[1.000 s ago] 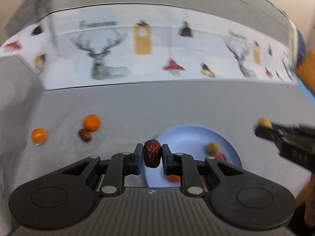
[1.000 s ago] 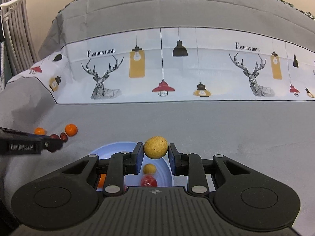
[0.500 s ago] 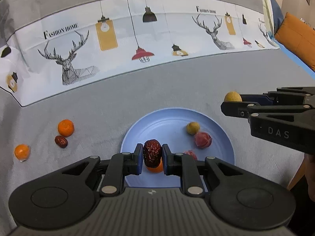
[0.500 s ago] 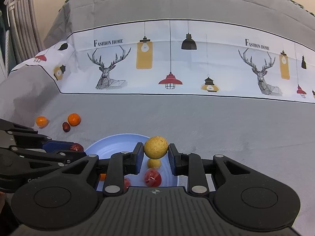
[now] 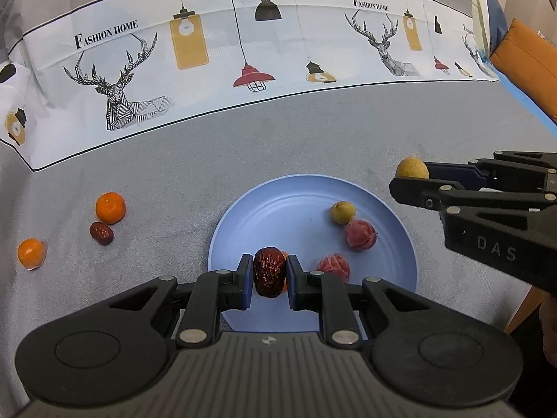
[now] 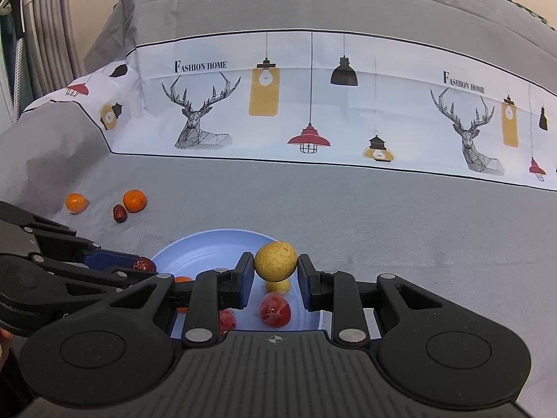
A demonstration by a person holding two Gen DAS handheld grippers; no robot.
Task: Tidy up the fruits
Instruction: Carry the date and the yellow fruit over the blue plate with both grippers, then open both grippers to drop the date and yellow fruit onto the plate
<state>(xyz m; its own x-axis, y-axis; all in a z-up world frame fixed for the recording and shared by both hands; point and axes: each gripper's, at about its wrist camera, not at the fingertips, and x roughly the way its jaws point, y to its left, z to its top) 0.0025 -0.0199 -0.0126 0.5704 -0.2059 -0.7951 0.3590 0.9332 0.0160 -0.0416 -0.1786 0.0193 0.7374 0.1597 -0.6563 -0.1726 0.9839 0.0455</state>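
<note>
left gripper still pinches a wrinkled red date, now lower over the blue plate, which has slid up-frame. right gripper clamps a yellow fruit. only the left view shows an orange cushion. plate holds another yellow fruit and two red ones.

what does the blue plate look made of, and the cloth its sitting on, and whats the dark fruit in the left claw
Blue plate: likely plastic or melamine; smooth, matte, with faint concentric rings and soft glare.
Grey cloth: woven fabric, seemingly a bed cover; fine fuzzy texture, creases, and a printed white band.
Dark fruit in the left claw: looks like a dried red date, with glossy, deeply wrinkled skin.
</note>
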